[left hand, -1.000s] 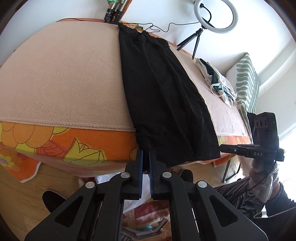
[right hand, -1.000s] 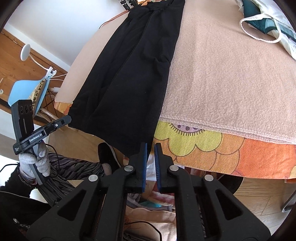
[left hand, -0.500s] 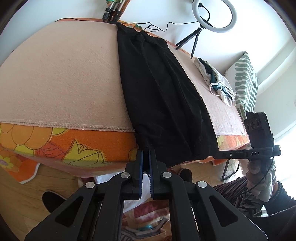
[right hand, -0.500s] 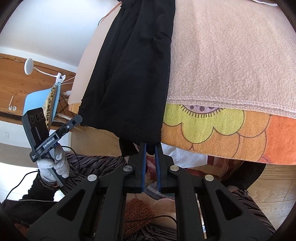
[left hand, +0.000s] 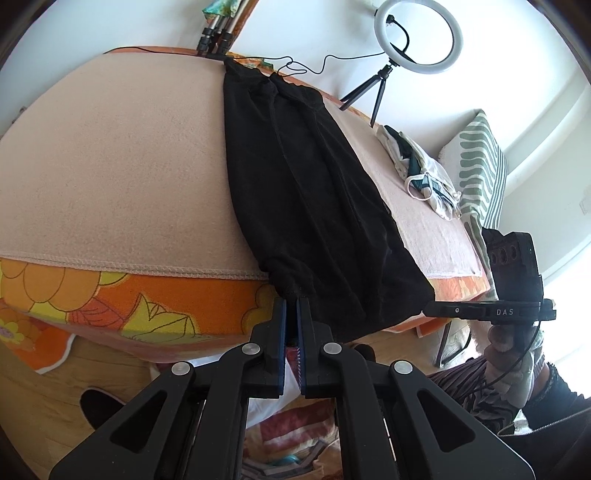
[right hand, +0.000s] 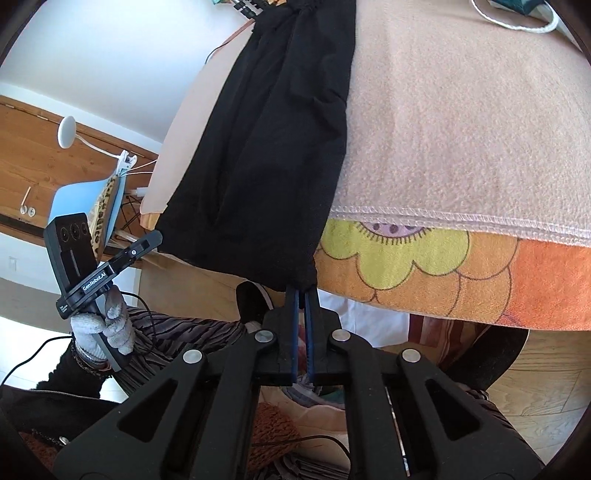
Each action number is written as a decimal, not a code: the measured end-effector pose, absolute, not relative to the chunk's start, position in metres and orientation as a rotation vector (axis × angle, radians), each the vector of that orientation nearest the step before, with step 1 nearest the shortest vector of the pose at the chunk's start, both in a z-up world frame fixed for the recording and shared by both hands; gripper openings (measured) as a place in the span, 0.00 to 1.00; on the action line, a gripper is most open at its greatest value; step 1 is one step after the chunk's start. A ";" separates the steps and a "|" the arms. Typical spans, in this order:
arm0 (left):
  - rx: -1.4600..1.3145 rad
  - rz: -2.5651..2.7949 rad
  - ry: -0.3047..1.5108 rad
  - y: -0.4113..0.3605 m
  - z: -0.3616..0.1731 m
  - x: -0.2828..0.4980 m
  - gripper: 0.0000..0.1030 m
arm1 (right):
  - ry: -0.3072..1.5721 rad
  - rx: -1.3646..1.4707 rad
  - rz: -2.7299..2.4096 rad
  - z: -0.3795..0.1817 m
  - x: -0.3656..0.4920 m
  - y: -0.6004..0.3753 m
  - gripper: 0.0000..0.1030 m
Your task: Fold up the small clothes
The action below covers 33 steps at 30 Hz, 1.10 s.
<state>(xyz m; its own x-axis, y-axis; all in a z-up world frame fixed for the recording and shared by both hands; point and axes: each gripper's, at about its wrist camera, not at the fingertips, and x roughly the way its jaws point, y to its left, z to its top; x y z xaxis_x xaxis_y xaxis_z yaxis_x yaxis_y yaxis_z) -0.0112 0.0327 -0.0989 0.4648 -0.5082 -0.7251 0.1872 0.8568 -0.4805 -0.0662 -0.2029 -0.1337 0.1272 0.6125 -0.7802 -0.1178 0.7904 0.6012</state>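
The left tool (left hand: 290, 301) is pinching one near corner of the black garment (left hand: 314, 206), its jaws clamped on the hem. The right tool (right hand: 302, 291) is gripping the other near corner of the same hem, its jaws having just closed on the cloth. The garment is lying lengthwise on the pink blanket (left hand: 110, 166), its hem hanging over the bed's orange floral edge (right hand: 443, 273). Farther back, crumpled pale clothes (left hand: 421, 170) are lying near a striped pillow (left hand: 480, 166), and a ring light (left hand: 417, 35) is standing behind.

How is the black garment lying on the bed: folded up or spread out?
Spread out: the black garment lies full length across the pink blanket, hem overhanging the edge.
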 end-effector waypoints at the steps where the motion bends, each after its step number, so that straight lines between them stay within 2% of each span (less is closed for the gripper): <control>1: -0.361 -0.439 0.995 0.033 -0.096 -0.009 0.03 | 1.336 0.448 0.563 -0.130 -0.064 -0.203 0.04; 20: -0.410 -0.407 0.860 0.035 -0.057 0.053 0.03 | 1.166 0.465 0.549 -0.082 0.010 -0.200 0.04; 33: -0.352 -0.374 0.934 0.029 -0.079 0.121 0.03 | 1.196 0.521 0.465 -0.111 0.073 -0.207 0.04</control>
<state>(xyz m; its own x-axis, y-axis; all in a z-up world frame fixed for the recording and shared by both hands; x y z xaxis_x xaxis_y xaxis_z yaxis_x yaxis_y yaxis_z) 0.1209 0.0285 -0.0785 0.5403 -0.4564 -0.7069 0.1575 0.8801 -0.4479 0.0732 -0.2068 -0.1111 0.2997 0.5950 -0.7457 -0.0652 0.7926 0.6062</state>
